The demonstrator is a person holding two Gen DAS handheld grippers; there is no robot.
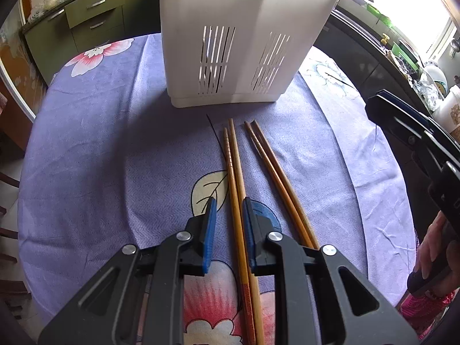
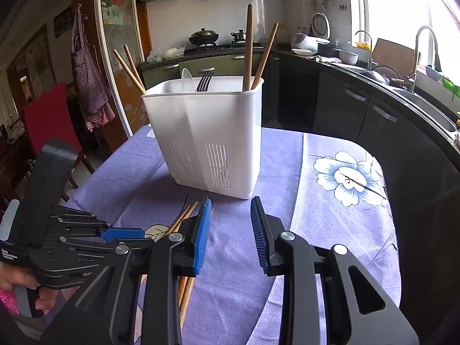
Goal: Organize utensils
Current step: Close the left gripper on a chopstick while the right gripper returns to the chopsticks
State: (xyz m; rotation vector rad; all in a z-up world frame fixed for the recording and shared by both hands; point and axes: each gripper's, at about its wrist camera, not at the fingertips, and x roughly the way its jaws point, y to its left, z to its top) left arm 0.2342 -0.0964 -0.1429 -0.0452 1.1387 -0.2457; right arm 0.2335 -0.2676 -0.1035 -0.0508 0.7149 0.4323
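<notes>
Two pairs of chopsticks lie side by side on the purple floral tablecloth: a light pair and a darker pair. My left gripper hangs low over the light pair, which runs between its blue pads with a gap on the left side; the jaws stand open. A white slotted utensil holder stands just beyond the chopstick tips. In the right wrist view the holder contains chopsticks, a fork and a white spoon. My right gripper is open and empty, to the right of the chopsticks.
The table's rounded edge drops off at the left and right. A dark kitchen counter with a sink curves along the right. A red chair stands at the far left. A hand holds the left gripper's handle.
</notes>
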